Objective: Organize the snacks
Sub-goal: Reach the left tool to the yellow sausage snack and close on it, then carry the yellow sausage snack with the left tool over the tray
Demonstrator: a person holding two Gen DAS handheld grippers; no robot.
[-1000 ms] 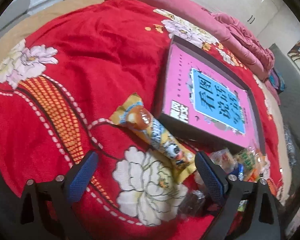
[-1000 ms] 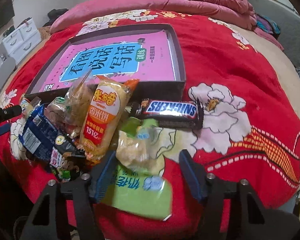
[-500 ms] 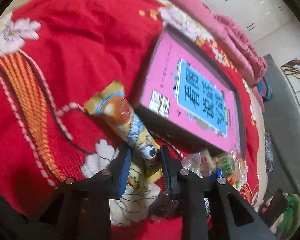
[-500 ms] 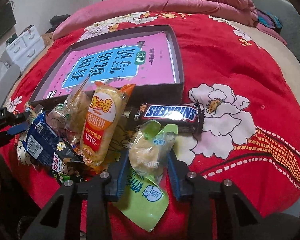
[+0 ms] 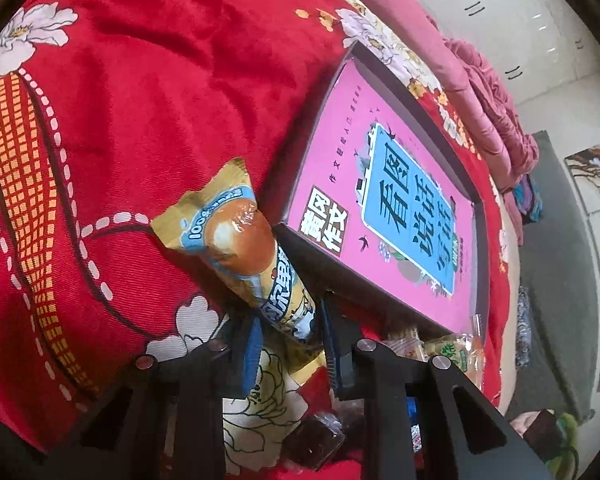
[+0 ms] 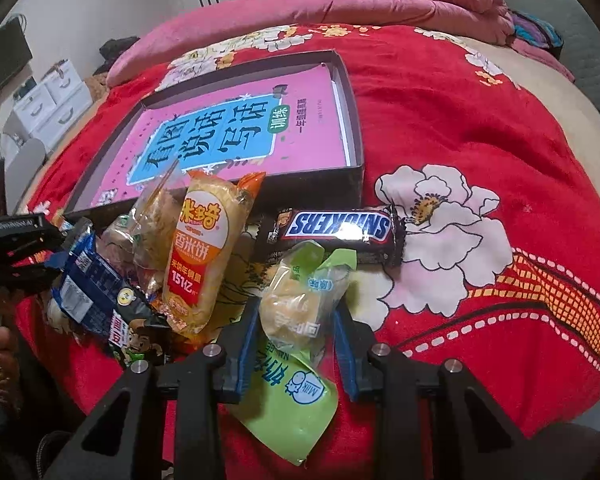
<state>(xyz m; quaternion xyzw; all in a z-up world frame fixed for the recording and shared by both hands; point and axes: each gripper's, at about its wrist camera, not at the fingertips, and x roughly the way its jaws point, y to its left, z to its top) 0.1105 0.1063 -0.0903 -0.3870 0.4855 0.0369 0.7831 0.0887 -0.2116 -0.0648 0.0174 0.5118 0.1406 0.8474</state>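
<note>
Currently, the left gripper (image 5: 290, 334) clamps the sausage pack (image 5: 256, 264) beside the tray's (image 5: 384, 276) near-left corner, while the right gripper (image 6: 296, 330) clamps the green cake pack (image 6: 300, 312) near the Snickers bar (image 6: 340, 230).

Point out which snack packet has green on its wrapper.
The milk bread packet in the right gripper; the Snickers is brown, the rice cracker orange.

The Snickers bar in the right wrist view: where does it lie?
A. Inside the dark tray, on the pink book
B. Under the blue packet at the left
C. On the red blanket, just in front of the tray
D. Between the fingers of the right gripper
C: the Snickers bar lies on the red blanket, outside the front wall of the tray; the right gripper is shut on the green milk bread packet instead.
</note>
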